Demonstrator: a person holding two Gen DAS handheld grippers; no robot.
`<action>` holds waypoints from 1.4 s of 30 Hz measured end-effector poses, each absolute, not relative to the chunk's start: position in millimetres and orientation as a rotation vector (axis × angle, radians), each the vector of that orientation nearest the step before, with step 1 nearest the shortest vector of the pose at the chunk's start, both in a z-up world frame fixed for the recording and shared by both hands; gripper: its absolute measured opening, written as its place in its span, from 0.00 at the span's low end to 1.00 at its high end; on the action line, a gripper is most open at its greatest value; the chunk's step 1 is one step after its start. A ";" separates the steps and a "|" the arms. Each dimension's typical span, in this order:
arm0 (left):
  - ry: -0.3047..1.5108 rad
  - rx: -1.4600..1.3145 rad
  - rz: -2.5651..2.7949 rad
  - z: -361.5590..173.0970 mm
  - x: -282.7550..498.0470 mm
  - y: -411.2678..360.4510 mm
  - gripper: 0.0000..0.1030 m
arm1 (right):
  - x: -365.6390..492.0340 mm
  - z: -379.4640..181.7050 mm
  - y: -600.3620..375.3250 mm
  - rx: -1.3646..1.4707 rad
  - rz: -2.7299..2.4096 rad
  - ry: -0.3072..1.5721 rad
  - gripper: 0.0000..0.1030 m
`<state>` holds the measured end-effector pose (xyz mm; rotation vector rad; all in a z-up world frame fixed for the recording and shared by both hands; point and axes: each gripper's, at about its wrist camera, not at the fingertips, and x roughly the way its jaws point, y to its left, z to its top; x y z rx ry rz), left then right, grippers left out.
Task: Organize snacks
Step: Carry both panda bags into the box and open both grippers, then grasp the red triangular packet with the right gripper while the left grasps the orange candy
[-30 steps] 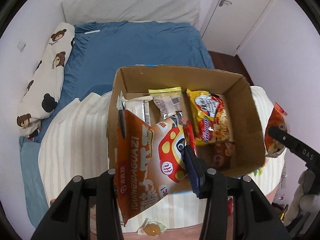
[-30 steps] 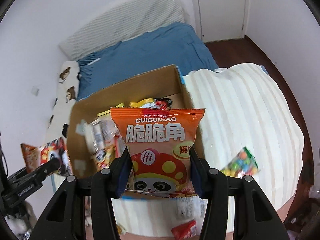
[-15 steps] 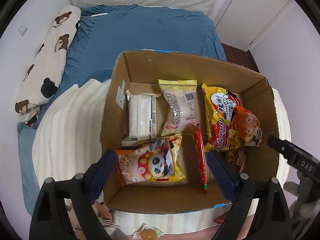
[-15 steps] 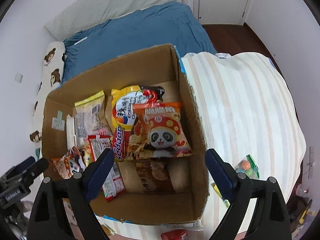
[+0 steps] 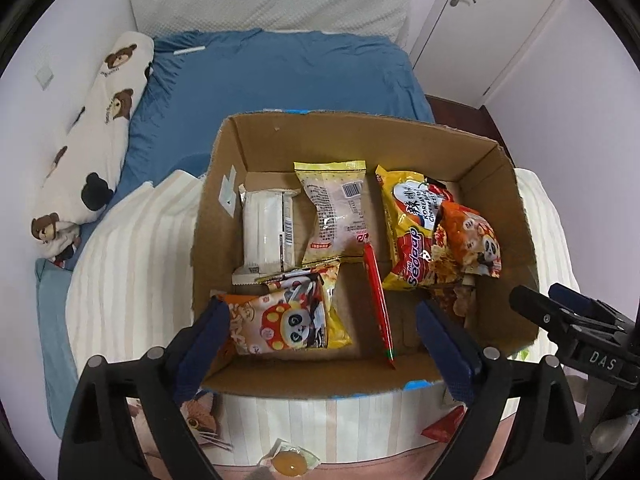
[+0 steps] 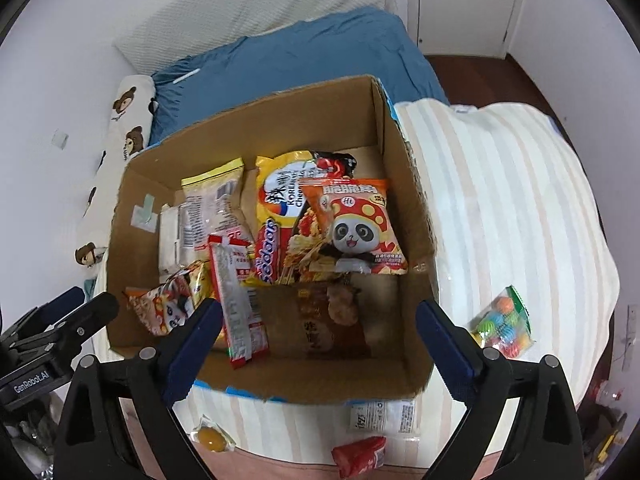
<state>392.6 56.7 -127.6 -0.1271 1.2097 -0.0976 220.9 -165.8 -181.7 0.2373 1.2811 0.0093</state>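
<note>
Left wrist view: left tool (image 5: 320, 336) spread wide and empty above the near edge of the cardboard box (image 5: 520, 216). Most of the sorting apparently done: inside the box, a white packet (image 5: 266, 236) at the far left, a pale bun packet (image 5: 336, 212) beside it, a yellow noodle pack (image 5: 408, 236) toward the right with a panda snack bag (image 5: 472, 244) lying on it, a red stick packet (image 5: 378, 304) near the middle, and a second panda bag (image 5: 280, 320) at the near left corner. Left outside, in front of the box on the striped bedding: a wrapped yellow candy (image 5: 290, 462) and a red wrapper (image 5: 444, 428).

Right wrist view: right tool (image 6: 320, 336), jaws opening, nothing between them, over the box's near wall. Brown packet (image 6: 332, 320) flat on the box floor below the noodle pack. To be collected yet, judging by the task: colourful candy bag (image 6: 504, 322) right of the box, white sachet (image 6: 384, 416) and a red packet (image 6: 360, 452) in front of it, the yellow candy too.
</note>
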 end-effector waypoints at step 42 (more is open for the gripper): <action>1.432 -0.234 -0.034 -297.2 226.1 85.4 0.92 | 27.6 -325.2 -193.3 0.584 -0.077 1.402 0.82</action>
